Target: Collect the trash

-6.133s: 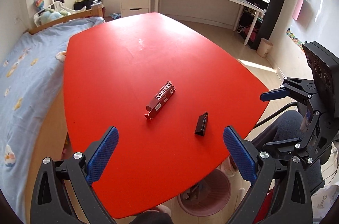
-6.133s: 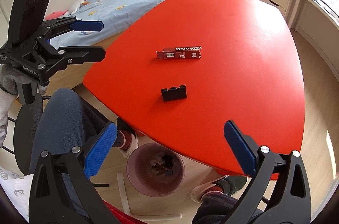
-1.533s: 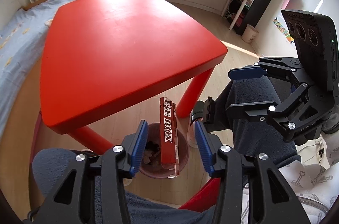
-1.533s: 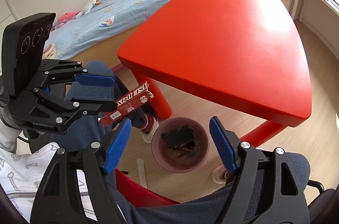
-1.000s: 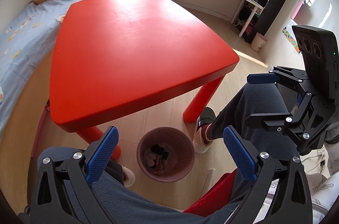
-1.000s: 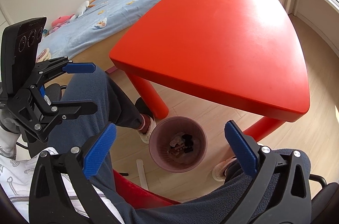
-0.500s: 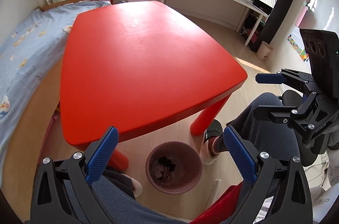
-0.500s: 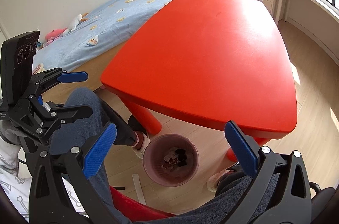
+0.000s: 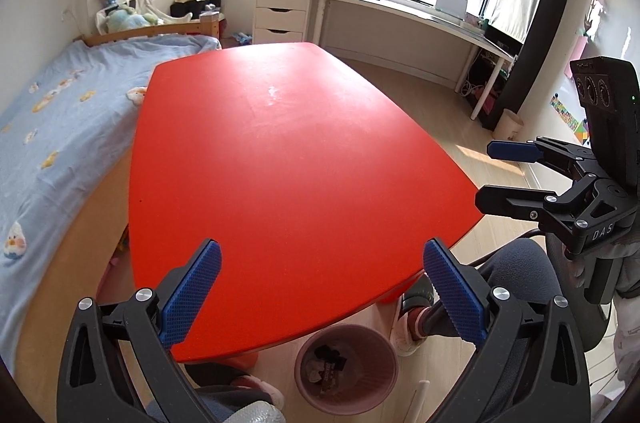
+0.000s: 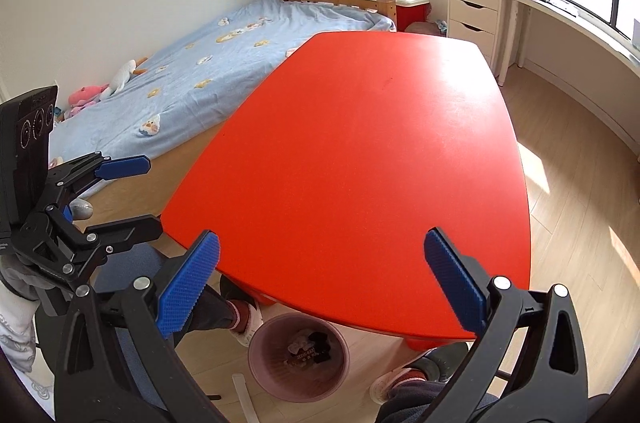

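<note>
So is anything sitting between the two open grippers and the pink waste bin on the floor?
Partly. The red table edge overhangs the far rim of the pink waste bin; its near side is exposed. The left gripper and right gripper are both open and empty.

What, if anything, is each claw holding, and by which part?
Nothing. The left claw and right claw are both open and empty; the trash lies in the bin.

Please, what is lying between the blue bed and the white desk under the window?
The red table stands between the bed and the desk; the left wrist view shows it, with wooden floor on the desk side. Nothing shows on its top.
</note>
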